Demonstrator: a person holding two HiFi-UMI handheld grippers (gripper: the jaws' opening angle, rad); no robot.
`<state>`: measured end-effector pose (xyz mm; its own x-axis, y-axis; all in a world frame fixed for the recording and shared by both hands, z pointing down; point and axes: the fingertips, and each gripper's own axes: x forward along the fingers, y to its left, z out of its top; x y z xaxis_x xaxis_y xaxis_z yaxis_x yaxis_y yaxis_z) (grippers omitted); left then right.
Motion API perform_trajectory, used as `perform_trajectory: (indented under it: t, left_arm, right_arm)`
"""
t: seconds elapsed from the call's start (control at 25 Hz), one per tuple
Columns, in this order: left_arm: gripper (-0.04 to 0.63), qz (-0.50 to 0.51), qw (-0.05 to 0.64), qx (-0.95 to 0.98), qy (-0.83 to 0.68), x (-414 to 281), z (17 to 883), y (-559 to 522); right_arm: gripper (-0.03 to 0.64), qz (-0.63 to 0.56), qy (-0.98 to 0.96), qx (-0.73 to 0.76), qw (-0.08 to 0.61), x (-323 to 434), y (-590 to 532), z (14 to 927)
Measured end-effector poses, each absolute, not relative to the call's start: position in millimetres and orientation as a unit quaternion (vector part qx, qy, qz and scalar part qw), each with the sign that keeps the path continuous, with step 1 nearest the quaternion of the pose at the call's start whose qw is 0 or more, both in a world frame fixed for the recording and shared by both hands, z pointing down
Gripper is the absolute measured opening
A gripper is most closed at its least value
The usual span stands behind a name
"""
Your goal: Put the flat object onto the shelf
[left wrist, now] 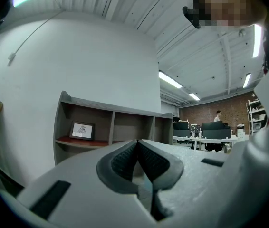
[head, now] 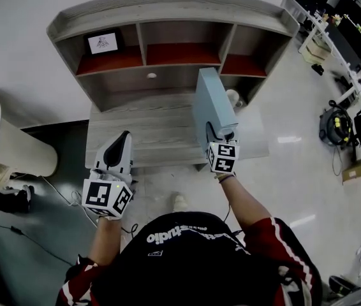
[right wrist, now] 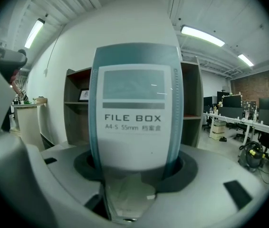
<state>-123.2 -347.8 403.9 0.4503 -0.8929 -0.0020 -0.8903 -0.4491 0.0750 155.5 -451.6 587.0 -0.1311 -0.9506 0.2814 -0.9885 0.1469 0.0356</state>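
Left gripper [head: 124,139]: jaws pinched together, nothing between them. Shelf [head: 168,5] ahead, with a framed picture [head: 103,43] in its left compartment at eleven o'clock. Right gripper [head: 222,132] clamps the file box [head: 212,101], upright at its twelve o'clock, outside the compartments.

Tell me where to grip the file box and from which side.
Clamp the file box across its narrow labelled spine, near the bottom, coming from the person's side, as the right gripper does. It stands upright; the broad faces look too wide for the jaws, the spine fits.
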Motion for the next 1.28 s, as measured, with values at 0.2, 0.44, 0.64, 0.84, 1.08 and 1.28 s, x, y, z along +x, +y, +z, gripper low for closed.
perform_trajectory:
  t: [0.2,0.44,0.64,0.84,1.08,1.28]
  left_arm:
    - [0.006,-0.017,0.034,0.848,-0.529,-124.0,406.4,-353.7]
    - [0.006,-0.014,0.033,0.845,-0.534,-123.8,407.5,-363.2]
    - [0.006,-0.01,0.031,0.843,-0.537,-123.0,406.2,-372.5]
    - [0.006,-0.005,0.035,0.841,-0.54,-121.9,410.1,-381.9]
    - [0.006,-0.001,0.039,0.838,-0.544,-121.5,412.6,-391.9]
    - [0.006,-0.002,0.042,0.834,-0.55,-124.7,413.5,-398.3]
  right_arm:
    - [0.273,0.09,-0.737,0.657,0.129,159.3,-469.3,604.7]
    - [0.273,0.092,-0.728,0.665,0.14,161.4,-491.9,622.1]
    - [0.272,0.096,-0.719,0.675,0.133,165.2,-509.2,627.2]
    - [0.273,0.092,-0.71,0.686,0.126,169.7,-526.3,631.2]
    - [0.272,0.088,-0.701,0.697,0.122,169.3,-544.7,633.5]
    - [0.272,0.08,-0.698,0.702,0.118,167.2,-558.6,634.1]
